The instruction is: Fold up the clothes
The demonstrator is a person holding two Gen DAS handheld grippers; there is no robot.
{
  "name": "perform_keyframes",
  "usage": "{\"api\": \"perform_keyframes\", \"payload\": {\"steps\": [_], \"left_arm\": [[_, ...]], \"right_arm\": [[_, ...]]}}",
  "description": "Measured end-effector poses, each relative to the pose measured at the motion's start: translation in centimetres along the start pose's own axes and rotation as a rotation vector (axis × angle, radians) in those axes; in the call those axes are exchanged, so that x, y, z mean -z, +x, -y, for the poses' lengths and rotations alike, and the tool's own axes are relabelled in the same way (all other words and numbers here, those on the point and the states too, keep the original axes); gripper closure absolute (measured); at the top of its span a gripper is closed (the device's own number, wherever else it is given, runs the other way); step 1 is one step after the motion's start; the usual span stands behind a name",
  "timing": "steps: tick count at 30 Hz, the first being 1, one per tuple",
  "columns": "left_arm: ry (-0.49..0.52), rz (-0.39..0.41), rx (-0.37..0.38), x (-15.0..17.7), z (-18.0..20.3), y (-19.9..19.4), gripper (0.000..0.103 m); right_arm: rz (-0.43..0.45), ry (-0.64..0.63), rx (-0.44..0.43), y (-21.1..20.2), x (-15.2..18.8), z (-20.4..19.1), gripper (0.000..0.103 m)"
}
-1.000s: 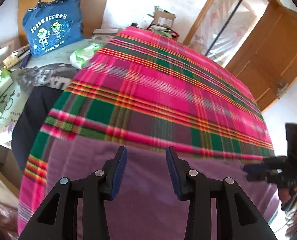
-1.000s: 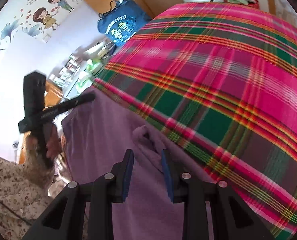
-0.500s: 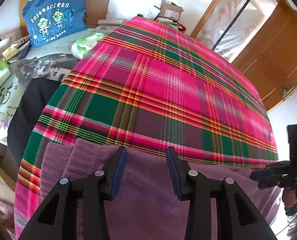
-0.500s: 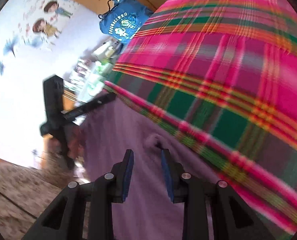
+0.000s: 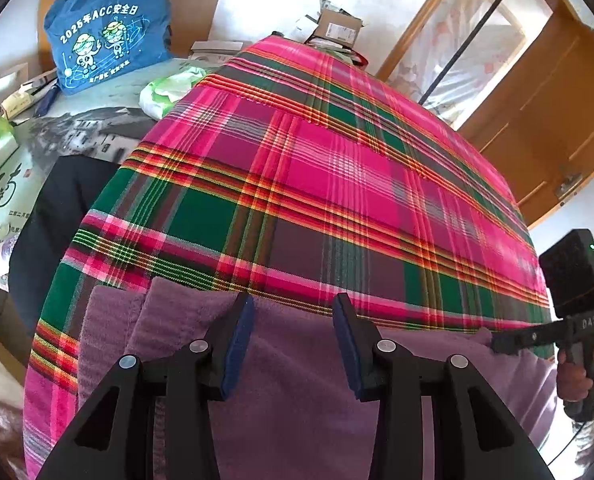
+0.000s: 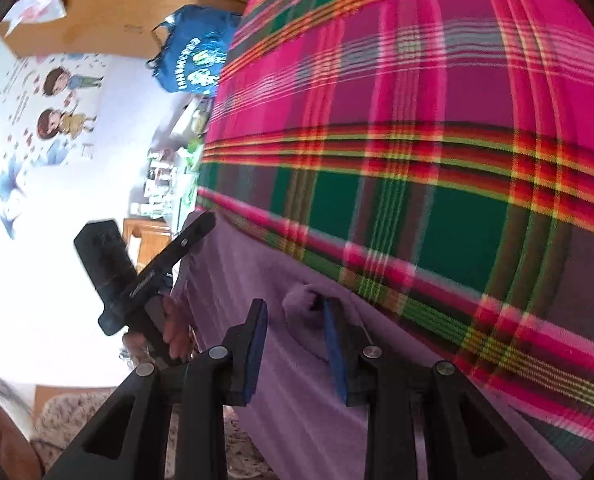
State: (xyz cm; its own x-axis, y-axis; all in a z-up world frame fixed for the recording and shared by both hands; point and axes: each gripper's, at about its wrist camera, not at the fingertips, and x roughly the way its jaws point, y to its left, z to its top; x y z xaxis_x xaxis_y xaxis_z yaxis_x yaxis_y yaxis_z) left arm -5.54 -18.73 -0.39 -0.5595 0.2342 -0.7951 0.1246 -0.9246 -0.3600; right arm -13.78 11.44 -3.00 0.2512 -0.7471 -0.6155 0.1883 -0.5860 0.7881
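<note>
Far left in the left wrist view: a blue tote bag [image 5: 109,28] against the wall, tissue packs and papers on a cluttered side table [image 5: 13,152]. Next across, the purple garment [image 5: 297,392] spread along the near edge of the bed's plaid sheet [image 5: 317,184], a doubled layer showing at its left end. Above its middle, the left gripper [image 5: 293,344], jaws standing moderately wide with nothing pinched, the cloth seen only beneath the gap. Further right, the right gripper [image 5: 497,342] at the garment's far end, gripped by a hand [image 5: 577,376]; in its own view the right gripper [image 6: 295,344] has a raised nub of purple fabric at the tip of one finger [image 6: 333,340], jaws partly apart, pads not visibly pressing the cloth from both sides. Likely risks from here: closing on that small nub alone and lifting a single layer, leaving the fold skewed; catching the plaid sheet along with the garment, since both lie flush; dragging the garment off the near edge of the bed with only one end held.
</note>
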Motion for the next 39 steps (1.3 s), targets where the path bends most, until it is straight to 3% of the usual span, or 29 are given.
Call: {"api": "perform_keyframes", "payload": {"steps": [5,6,8,9,17,24,30,35,37,39], "left_arm": [[0.002,0.005,0.004,0.0,0.0,0.0,0.061],[0.003,0.005,0.005,0.0,0.0,0.0,0.061],[0.001,0.005,0.01,0.0,-0.1,-0.1,0.061],[0.0,0.005,0.012,0.0,-0.2,-0.1,0.061],[-0.022,0.011,0.032,-0.1,-0.5,-0.2,0.061],[-0.031,0.017,0.037,-0.1,-0.6,-0.2,0.061],[-0.034,0.02,0.032,0.0,-0.6,-0.2,0.061],[-0.035,0.023,0.024,0.0,-0.5,-0.1,0.061],[-0.035,0.024,0.021,0.0,-0.5,-0.1,0.061],[-0.036,0.025,0.018,0.0,-0.4,-0.1,0.061]], "right_arm": [[0.009,0.025,-0.002,0.3,-0.3,0.1,0.074],[0.012,0.037,-0.002,0.2,-0.4,0.3,0.076],[0.026,0.063,0.001,0.1,-0.5,0.6,0.091],[0.034,0.075,0.0,0.0,-0.6,0.8,0.091],[0.18,0.077,0.004,-2.5,-0.5,1.1,0.096],[0.184,-0.097,0.195,-1.2,-1.8,-0.7,0.096],[0.153,-0.312,0.3,-0.5,-1.6,-2.6,0.096],[0.163,-0.569,0.505,0.7,0.6,-5.5,0.097],[0.167,-0.597,0.519,0.5,1.1,-6.1,0.096],[0.193,-0.59,0.473,-0.6,1.4,-6.3,0.096]]}}
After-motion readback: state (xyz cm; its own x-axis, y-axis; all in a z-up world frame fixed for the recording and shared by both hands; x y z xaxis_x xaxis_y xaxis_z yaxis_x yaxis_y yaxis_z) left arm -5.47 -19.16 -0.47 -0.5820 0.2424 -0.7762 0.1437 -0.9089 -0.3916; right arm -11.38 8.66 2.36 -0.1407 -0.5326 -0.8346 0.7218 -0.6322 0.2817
